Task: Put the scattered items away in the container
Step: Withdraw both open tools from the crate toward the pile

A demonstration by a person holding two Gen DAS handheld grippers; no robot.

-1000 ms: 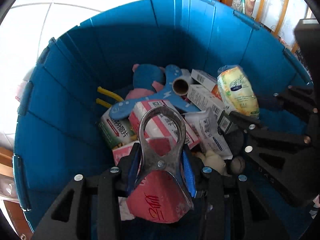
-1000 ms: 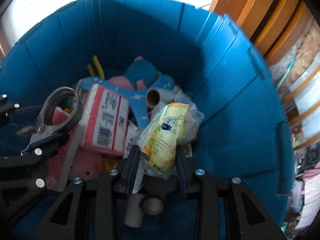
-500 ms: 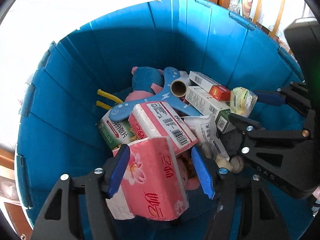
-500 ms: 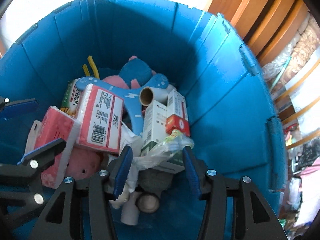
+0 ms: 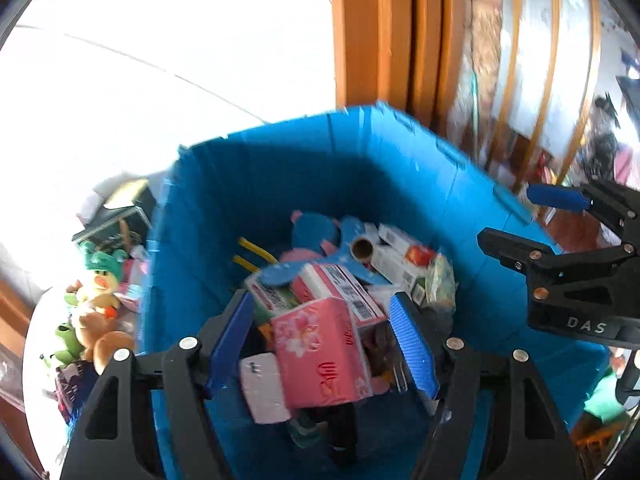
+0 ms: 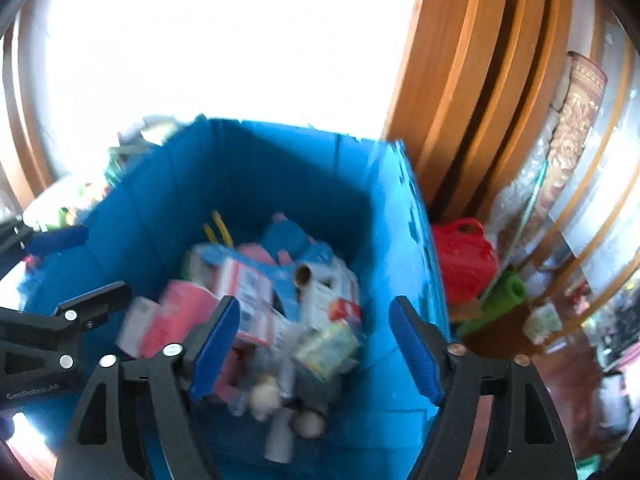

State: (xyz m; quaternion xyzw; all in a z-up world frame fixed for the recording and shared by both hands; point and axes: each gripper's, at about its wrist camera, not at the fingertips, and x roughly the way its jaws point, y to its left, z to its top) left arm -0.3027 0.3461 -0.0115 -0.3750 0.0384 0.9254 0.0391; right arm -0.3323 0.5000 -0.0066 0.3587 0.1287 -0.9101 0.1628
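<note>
The blue container holds a heap of items: a pink tissue pack on top, a cardboard tube, boxes and a blue plush toy. My left gripper hangs above the heap, jaws opening, pads touching nothing. The pink pack lies well below them. My right gripper is also over the container, jaws opening and empty. A green-yellow packet lies loose in the heap under it. Each gripper shows in the other's view: the right gripper and the left gripper.
A plush duck with a green hat and a dark box lie on the bright floor left of the container. A wooden door frame rises behind it. A red bag and a green roll sit to its right.
The left gripper let go of a metal loop-shaped tool and the right gripper dropped the green-yellow packet into the container. Both opened and rose back out of it.
</note>
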